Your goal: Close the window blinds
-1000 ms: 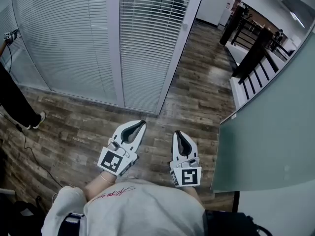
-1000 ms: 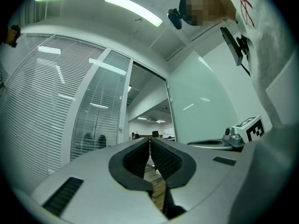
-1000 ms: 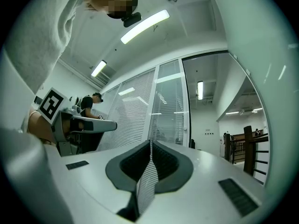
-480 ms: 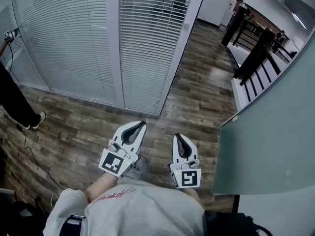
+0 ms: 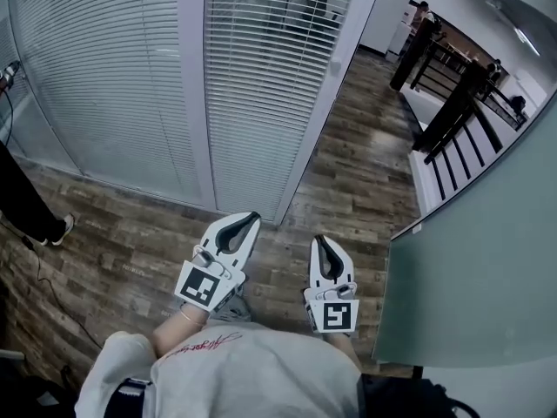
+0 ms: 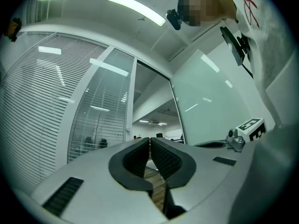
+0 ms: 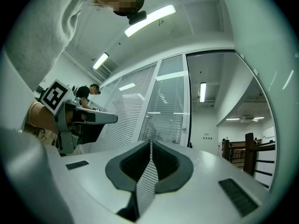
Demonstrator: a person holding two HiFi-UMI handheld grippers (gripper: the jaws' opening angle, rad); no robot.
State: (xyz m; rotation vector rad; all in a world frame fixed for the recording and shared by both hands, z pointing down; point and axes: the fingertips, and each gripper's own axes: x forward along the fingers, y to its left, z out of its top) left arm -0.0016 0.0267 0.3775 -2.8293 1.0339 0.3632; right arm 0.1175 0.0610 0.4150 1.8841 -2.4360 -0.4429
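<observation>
Wood-plank floor (image 5: 130, 242), dark, runs up to a glazed wall. Far left: a bystander's dark trouser leg (image 5: 19, 194) and shoe (image 5: 59, 230). Window blinds (image 5: 113, 77): white slats behind the glass in two panels split by a white post (image 5: 193, 85), well ahead of both claws; dark shapes show through the right panel. Left claw (image 5: 252, 219): jaws together, nothing held. Right claw (image 5: 319, 240): likewise closed, empty. Right: frosted glass partition (image 5: 470, 259) near the right claw; dark railing (image 5: 444, 103) beyond.
</observation>
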